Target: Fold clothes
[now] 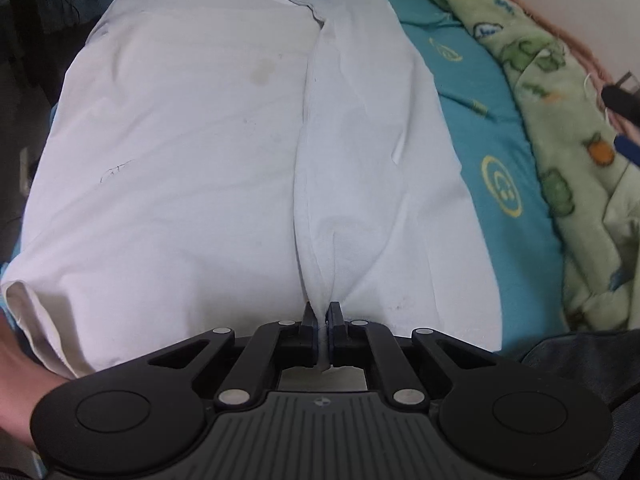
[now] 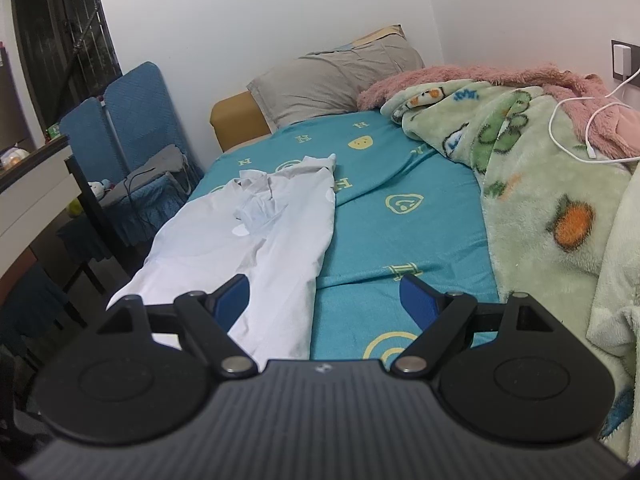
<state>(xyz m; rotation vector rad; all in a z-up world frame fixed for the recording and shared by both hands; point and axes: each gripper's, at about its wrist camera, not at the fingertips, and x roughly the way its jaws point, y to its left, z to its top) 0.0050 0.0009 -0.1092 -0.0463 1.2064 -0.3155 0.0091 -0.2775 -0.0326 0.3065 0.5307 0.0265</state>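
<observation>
I'm in a home bedroom: single bed with teal smiley sheet, grey pillow at its head, fleece cartoon blanket along the wall edge, charger cable from a wall socket, blue chair beside the bed.

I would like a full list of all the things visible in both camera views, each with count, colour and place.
shirt: one, white, flat on the near left part of the bed
bed sheet: one, teal with yellow prints, covers the bed
blanket: one, green with cartoon prints, along the bed's right side
fluffy blanket: one, pink, behind the green one
pillow: one, grey, at the head of the bed
cable: one, white, on the blankets
chair: one, blue cover, left of the bed
left gripper: black, jaws shut on the shirt's near hem
right gripper: black, blue pads, jaws open, holding nothing
</observation>
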